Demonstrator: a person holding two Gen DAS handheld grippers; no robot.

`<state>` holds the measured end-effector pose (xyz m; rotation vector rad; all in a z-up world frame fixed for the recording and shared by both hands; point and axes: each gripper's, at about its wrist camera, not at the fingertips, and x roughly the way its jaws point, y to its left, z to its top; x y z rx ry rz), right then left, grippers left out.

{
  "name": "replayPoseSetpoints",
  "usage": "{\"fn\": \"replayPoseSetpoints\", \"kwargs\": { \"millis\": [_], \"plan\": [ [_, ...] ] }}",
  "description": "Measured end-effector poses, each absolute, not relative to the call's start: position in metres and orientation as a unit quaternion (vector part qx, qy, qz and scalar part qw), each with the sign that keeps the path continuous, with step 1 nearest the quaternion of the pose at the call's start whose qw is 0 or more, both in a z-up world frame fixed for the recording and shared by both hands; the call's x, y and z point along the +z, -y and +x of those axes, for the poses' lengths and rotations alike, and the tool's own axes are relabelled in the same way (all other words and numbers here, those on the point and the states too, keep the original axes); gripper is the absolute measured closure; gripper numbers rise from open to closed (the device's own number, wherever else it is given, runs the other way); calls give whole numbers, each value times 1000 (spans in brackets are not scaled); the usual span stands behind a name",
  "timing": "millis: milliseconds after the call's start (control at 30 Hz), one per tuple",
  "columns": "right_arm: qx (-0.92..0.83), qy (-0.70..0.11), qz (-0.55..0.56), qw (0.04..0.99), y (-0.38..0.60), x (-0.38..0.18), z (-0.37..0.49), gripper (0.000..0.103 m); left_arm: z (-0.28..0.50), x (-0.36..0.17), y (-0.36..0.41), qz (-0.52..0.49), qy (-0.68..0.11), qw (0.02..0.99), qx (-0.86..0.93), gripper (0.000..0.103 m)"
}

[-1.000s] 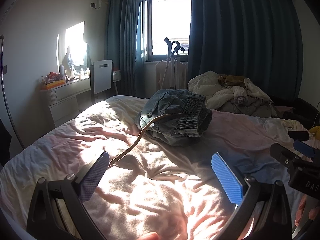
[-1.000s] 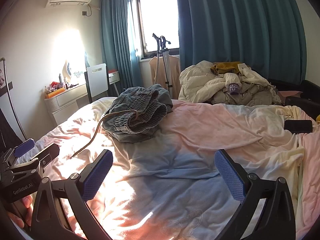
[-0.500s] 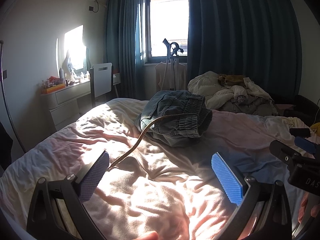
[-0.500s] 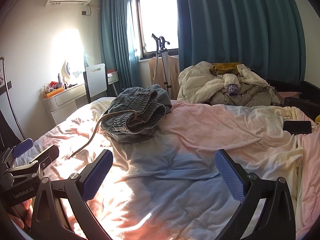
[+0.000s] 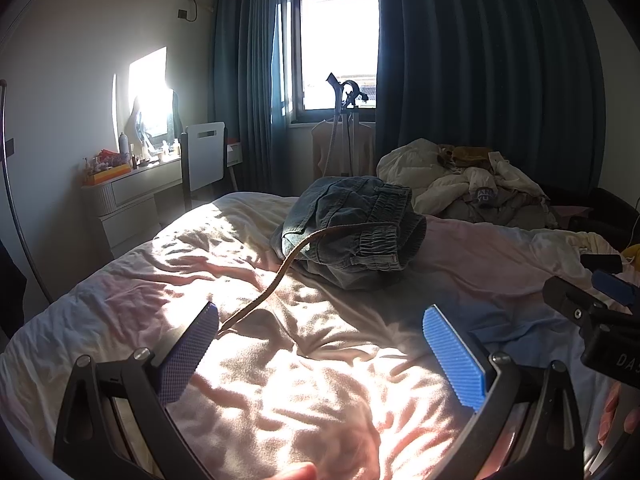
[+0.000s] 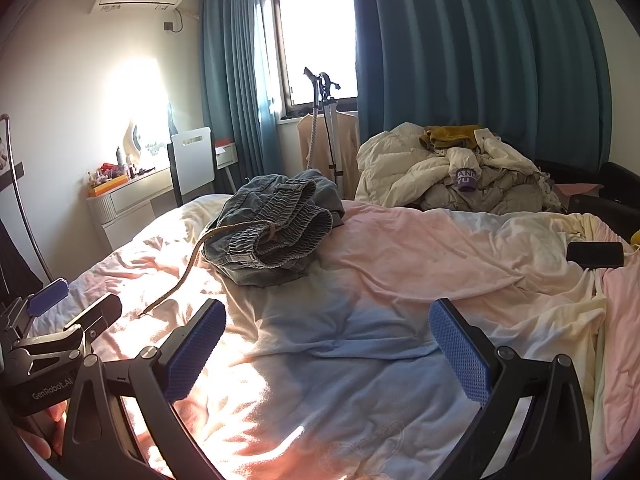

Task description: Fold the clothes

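Observation:
A crumpled pair of blue denim trousers [image 5: 352, 228] lies bunched on the bed, with a brown belt [image 5: 272, 284] trailing from it toward me. It shows left of centre in the right wrist view [image 6: 276, 232], belt [image 6: 188, 272] hanging left. My left gripper [image 5: 320, 344] is open and empty, low over the sunlit pink bedspread [image 5: 304, 384], short of the trousers. My right gripper [image 6: 328, 340] is open and empty over the blue-pink bedspread [image 6: 400, 280], to the right of the left gripper.
A heap of pale clothes and bedding [image 6: 452, 172] lies at the far side of the bed. A black phone [image 6: 596, 254] rests at the right. A garment steamer stand [image 6: 326, 128], white chair [image 6: 192, 164] and dresser [image 6: 128, 196] stand beyond the bed.
Both grippers have lifted or tilted up very slightly, so the room shifts a little lower in view. Nothing was grasped and the trousers have not moved.

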<state>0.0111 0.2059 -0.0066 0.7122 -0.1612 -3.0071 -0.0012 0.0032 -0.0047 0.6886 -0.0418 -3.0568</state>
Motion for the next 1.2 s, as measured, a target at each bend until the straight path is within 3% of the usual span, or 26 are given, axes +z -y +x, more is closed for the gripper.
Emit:
{"fn": "replayPoseSetpoints", "kwargs": {
  "millis": [967, 1200],
  "plan": [
    [-971, 64, 231, 18, -210, -6, 11, 0, -6, -3, 0, 227, -12, -1, -974, 0],
    [-970, 68, 233, 0, -219, -5, 10, 0, -45, 3, -14, 258, -9, -28, -966, 0]
  ]
}}
